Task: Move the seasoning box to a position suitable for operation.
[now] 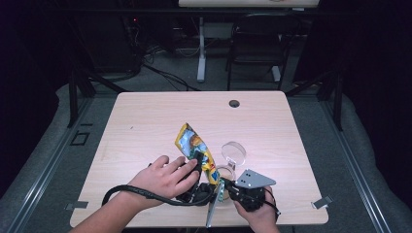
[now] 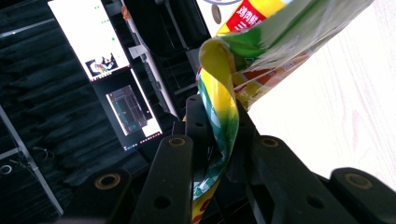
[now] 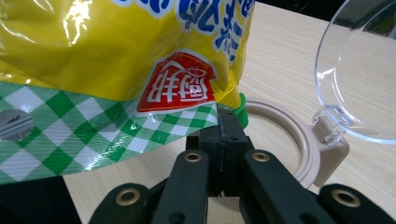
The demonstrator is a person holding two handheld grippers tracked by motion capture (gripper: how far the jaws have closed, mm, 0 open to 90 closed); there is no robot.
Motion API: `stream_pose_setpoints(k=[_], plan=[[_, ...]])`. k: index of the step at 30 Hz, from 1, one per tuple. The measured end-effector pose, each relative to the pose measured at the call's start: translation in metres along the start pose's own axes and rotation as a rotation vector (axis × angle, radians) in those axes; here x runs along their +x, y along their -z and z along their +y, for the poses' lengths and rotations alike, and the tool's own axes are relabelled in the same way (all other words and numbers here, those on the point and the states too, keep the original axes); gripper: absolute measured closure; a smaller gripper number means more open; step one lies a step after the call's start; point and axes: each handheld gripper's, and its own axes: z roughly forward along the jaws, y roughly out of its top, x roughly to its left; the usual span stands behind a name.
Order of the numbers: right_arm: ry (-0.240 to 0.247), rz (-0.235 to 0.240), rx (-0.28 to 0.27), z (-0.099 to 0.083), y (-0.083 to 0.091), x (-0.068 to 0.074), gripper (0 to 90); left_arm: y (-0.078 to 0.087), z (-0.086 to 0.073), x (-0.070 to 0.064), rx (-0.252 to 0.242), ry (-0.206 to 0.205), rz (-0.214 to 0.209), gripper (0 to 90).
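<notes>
High view showed a yellow snack bag (image 1: 195,149) held tilted above the near middle of the tabletop (image 1: 145,121), its top leaning far-left and its lower end coming down toward a round beige container (image 1: 224,174) whose clear hinged lid (image 1: 233,151) stood open on the far side. The left gripper (image 1: 197,160) came in from the near left and the right gripper (image 1: 224,187) from the near right, both meeting at the bag. In the left gripper view the jaws were pressed together on a folded, twisted edge of the bag (image 2: 224,121), the film bunched between them. In the right gripper view the jaws were likewise pinched on the green checked seal strip (image 3: 140,126) at the corner of the bag, just above the container's rim (image 3: 289,135). The bag looked light, thin and glossy, so it would likely crumple and slide rather than hold a shape; the contents would shift as it tipped. The flat sealed strip seemed the best place to grip, being doubled and stiffer than the puffed body, and a hold close to the corner would give the firmest purchase for tearing or pouring. A grip on the slick printed face would probably slip.
</notes>
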Motion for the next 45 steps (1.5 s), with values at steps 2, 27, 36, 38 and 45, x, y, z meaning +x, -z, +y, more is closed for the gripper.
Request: stream_pose_setpoints(k=[2,27,36,38,45], plan=[[-0.004,0.002,-0.003,0.0,0.001,0.0,90.0,0.0,0.0,0.001,-0.002,0.004,0.0,83.0],[-0.015,0.019,-0.005,0.0,0.0,0.0,90.0,-0.002,0.001,0.004,0.008,-0.025,-0.015,83.7],[-0.03,0.018,-0.003,-0.001,-0.001,-0.002,90.0,-0.002,0.004,0.003,0.003,-0.024,-0.007,83.6],[-0.032,0.014,0.002,-0.002,0.0,-0.003,90.0,-0.001,0.006,0.003,0.003,-0.028,-0.008,83.7],[-0.039,0.016,0.003,-0.001,0.002,-0.004,90.0,0.0,0.008,0.005,-0.008,-0.013,-0.007,83.5]])
